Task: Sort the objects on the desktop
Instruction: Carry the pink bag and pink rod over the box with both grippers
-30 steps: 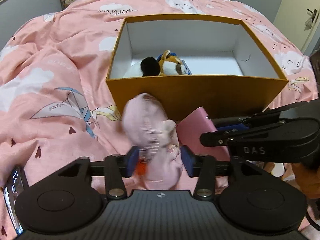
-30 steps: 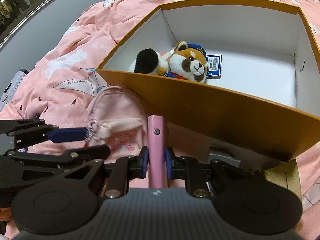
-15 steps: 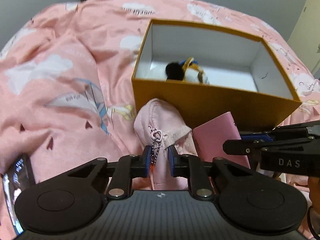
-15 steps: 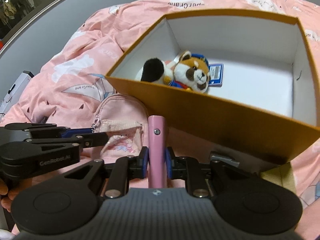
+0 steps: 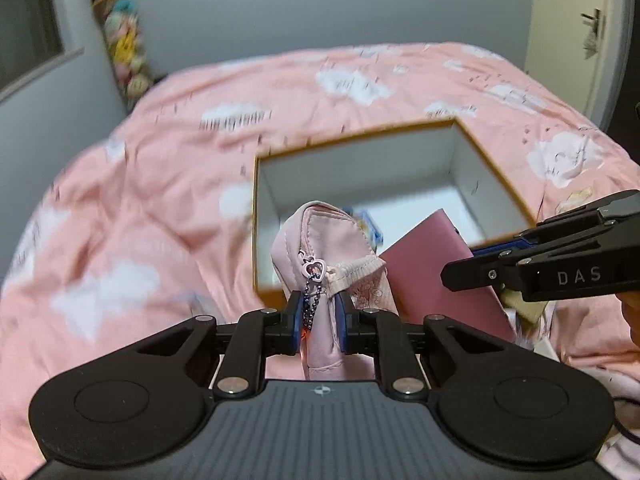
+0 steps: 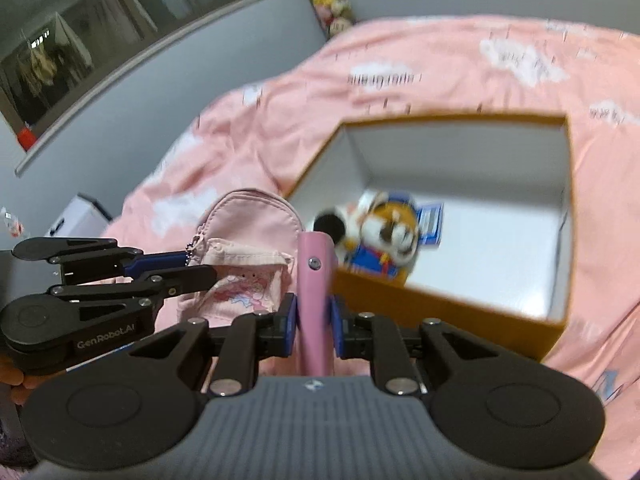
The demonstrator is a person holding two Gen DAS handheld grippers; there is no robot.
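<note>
Left gripper (image 5: 318,320) is clamped on the lower part of a small pink pouch (image 5: 320,240) shaped like a tiny backpack, its blue pads pressing the soft fabric beside a bead chain with a heart charm (image 5: 314,270). Right gripper (image 6: 314,320) is closed on the narrow edge of a flat pink case (image 6: 314,276), which stands upright between its pads. Both things hang in the air above a pink bed cover (image 5: 160,200) printed with white clouds, just in front of an open orange box (image 6: 440,304) with white inner walls. A plush toy (image 6: 384,236) already lies inside the box, at its near left corner. The pouch looks light and limp; it folds around the pads, so a hold on the seamed body seems safer than the dangling chain. The case looks stiff, smooth and likely slippery; held by one thin edge, it could swing or slide unless gripped low and squarely
</note>
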